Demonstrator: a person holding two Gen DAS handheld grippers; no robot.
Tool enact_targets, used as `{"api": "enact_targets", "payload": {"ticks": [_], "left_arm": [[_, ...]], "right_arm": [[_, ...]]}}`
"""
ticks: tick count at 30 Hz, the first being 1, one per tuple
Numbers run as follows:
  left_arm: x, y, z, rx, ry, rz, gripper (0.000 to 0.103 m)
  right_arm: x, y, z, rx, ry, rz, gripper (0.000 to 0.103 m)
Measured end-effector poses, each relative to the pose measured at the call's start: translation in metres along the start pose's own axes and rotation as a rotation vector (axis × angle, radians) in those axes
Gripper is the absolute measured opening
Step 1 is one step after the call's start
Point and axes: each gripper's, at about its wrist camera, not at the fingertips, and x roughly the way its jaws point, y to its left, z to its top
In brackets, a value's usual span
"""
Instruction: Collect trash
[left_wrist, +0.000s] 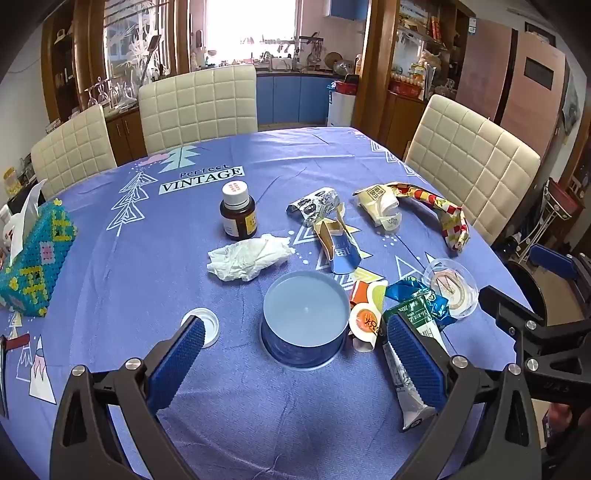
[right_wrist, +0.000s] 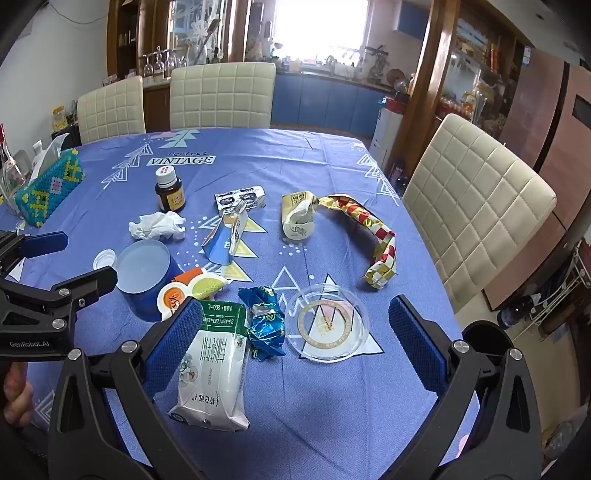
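Note:
Trash lies scattered on the blue tablecloth (left_wrist: 147, 258). My left gripper (left_wrist: 295, 328) hovers open over a blue round tub (left_wrist: 306, 317), pads on either side, not touching. Beside the tub are a crumpled tissue (left_wrist: 247, 258), a flattened blue carton (left_wrist: 338, 247) and an orange-white wrapper (left_wrist: 365, 314). My right gripper (right_wrist: 295, 310) is open above a green-white pouch (right_wrist: 214, 362), a blue foil wrapper (right_wrist: 264, 321) and a clear plastic lid (right_wrist: 328, 325). Farther back are a cream carton (right_wrist: 299, 218) and a red-yellow checked wrapper (right_wrist: 369, 229).
A brown bottle (left_wrist: 238, 214), a white cap (left_wrist: 207, 325) and a black-white wrapper (left_wrist: 314, 206) also sit on the cloth. A beaded tissue box (left_wrist: 33, 258) stands at the left edge. Cream chairs (right_wrist: 476, 206) ring the table.

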Motion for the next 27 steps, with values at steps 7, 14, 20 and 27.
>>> {"api": "enact_targets", "payload": {"ticks": [7, 14, 20, 27], "left_arm": [[0.0027, -0.0046, -0.0001, -0.003, 0.003, 0.002, 0.097], [0.0033, -0.0035, 0.0000, -0.001, 0.006, -0.001, 0.097], [0.0026, -0.0031, -0.0001, 0.001, 0.005, -0.001, 0.097], [0.0031, -0.0056, -0.0026, -0.002, 0.005, -0.005, 0.097]], "right_arm": [[0.0011, -0.0002, -0.0002, 0.000, 0.003, 0.000, 0.100], [0.0014, 0.0001, 0.0005, 0.000, 0.002, 0.003, 0.100], [0.0007, 0.0004, 0.0010, -0.001, 0.002, 0.002, 0.100], [-0.0001, 0.0004, 0.0010, -0.001, 0.003, 0.003, 0.100]]}}
